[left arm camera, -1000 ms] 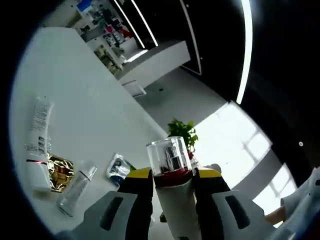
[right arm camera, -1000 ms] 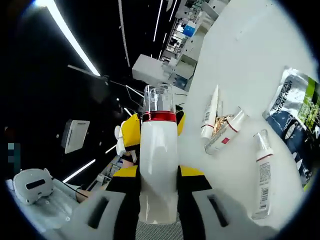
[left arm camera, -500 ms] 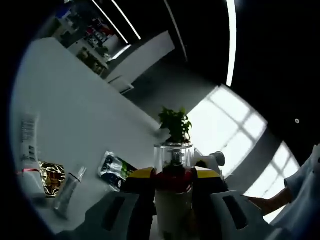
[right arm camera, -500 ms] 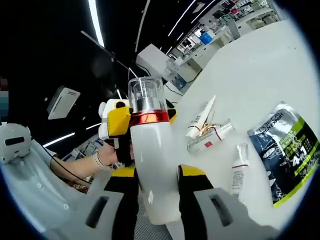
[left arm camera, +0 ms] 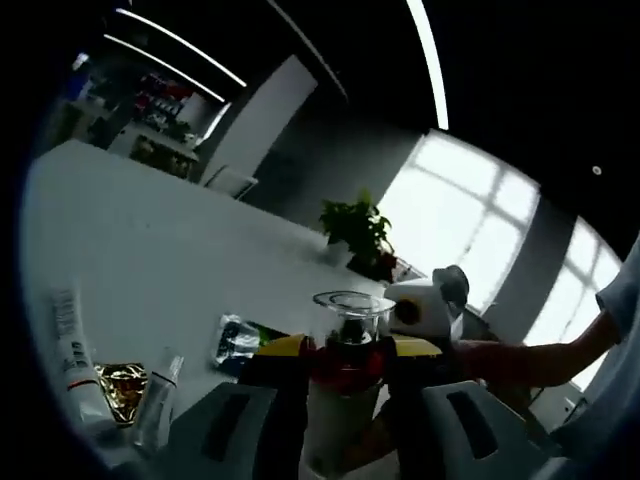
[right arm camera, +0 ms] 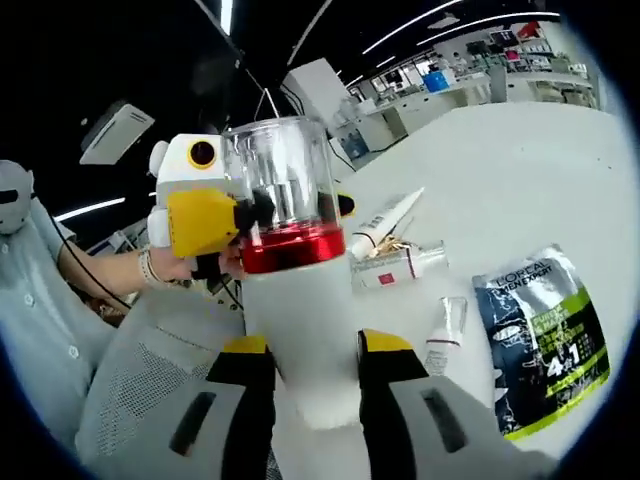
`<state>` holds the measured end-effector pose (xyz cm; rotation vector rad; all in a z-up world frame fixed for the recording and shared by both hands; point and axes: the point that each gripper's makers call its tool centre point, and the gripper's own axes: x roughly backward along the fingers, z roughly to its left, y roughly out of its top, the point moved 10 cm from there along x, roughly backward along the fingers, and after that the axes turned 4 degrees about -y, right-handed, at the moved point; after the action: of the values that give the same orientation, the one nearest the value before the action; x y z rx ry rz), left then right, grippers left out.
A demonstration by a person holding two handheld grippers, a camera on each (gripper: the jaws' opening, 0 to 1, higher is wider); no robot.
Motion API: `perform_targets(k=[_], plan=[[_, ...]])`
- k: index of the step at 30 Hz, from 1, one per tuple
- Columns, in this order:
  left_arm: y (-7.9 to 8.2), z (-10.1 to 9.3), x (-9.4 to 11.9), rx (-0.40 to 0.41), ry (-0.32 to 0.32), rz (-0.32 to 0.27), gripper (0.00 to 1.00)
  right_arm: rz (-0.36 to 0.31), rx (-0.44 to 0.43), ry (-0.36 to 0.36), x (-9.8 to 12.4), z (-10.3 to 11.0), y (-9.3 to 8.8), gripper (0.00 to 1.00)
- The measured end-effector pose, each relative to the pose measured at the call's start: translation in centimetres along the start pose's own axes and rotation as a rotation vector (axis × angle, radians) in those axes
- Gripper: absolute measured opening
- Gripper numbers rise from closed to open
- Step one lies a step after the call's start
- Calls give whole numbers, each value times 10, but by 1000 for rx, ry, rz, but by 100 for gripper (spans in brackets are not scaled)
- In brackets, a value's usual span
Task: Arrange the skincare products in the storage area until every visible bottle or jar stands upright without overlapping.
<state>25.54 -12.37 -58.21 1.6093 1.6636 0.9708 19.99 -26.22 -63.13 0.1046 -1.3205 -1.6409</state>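
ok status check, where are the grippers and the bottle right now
Both grippers shut on white pump bottle with red collar and clear cap, left near the collar, right on the body. Bottle off the white table. Tubes lying flat beyond.

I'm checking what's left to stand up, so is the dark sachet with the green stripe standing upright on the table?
No, in the right gripper view the dark sachet lies flat on the white table.
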Motion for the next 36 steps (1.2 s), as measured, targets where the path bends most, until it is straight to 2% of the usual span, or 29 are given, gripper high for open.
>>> perform_targets(k=[4,10,13,14,15,16,17,18,19,20,23,25,26,29,31,33,36], plan=[[-2,0,-5,-45,9,20,27,38,47,-46,-1,-6,-4,31],[-2,2,-11,-69,11,21,26,54,100,-87,0,-14,-5,31],[3,3,-13,-85,23,-6,24,119,125,-145,1,-25,-6,30],[13,1,-12,-39,-22,-97,8,99,101,-148,0,-29,-4,30],[20,0,-8,-6,-31,-171,1,64,68,-127,-1,-36,-5,30],[34,2,-4,23,-60,-272,0,48,72,-125,1,-38,-5,30],[37,7,-1,-3,-2,-274,0,9,93,-118,3,-43,-6,30],[41,10,1,-62,3,-251,0,14,74,-129,5,-45,-8,30],[41,10,0,-56,-2,-226,0,5,95,-130,6,-46,-9,30],[38,11,2,-80,1,-175,0,-12,145,-134,6,-46,-7,30],[29,15,3,-160,4,-130,0,23,221,-153,5,-41,-7,29],[23,17,4,-233,29,-95,0,33,242,-148,2,-38,-5,30],[19,16,3,-245,19,-74,1,38,251,-146,2,-37,-4,30],[13,11,0,-250,-17,-42,17,49,263,-148,-1,-38,-1,30],[11,10,0,-317,-30,-18,16,56,282,-137,-2,-37,0,30],[8,9,-2,-345,-44,34,17,74,313,-125,-4,-36,3,30],[5,8,-9,-387,-59,75,28,96,341,-110,-6,-35,5,30]])
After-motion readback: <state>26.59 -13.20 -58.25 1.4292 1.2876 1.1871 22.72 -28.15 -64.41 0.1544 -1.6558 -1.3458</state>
